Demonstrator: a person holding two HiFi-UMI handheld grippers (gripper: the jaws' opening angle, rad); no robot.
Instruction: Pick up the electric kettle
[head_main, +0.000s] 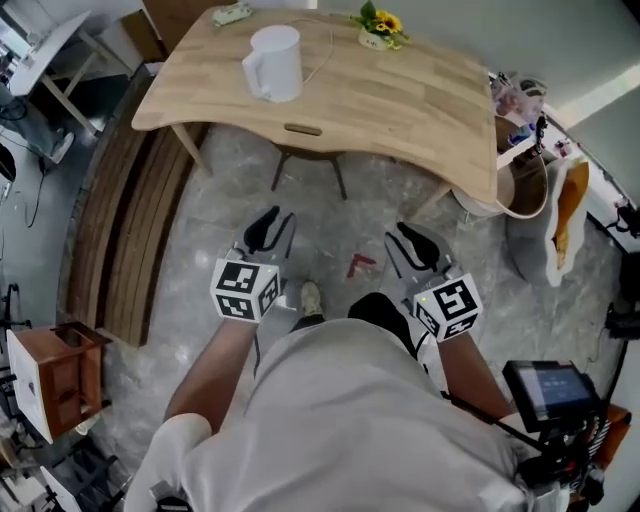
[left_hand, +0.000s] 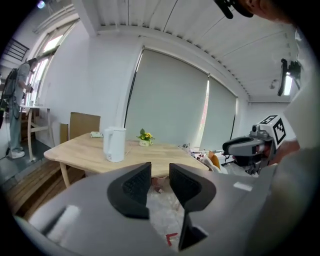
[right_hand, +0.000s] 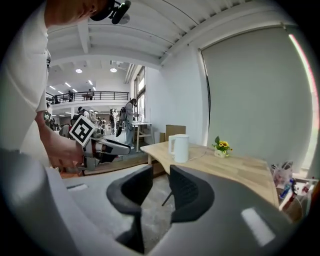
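A white electric kettle (head_main: 272, 62) stands upright on the wooden table (head_main: 400, 110), near its far left part, handle to the left. Both grippers hang over the floor, short of the table's near edge. My left gripper (head_main: 268, 228) is open with nothing between its jaws, and it points toward the kettle (left_hand: 114, 144) from a distance. My right gripper (head_main: 412, 245) is also open and empty. From the right gripper view the kettle (right_hand: 180, 148) shows beyond the jaws, with the left gripper (right_hand: 107, 146) to its left.
A small pot of yellow flowers (head_main: 378, 30) sits at the table's far edge, with a thin cord running to the kettle. A slatted wooden bench (head_main: 120, 230) lies left of the table. A bin with bags (head_main: 525, 180) stands at its right end. A red mark (head_main: 360, 265) is on the floor.
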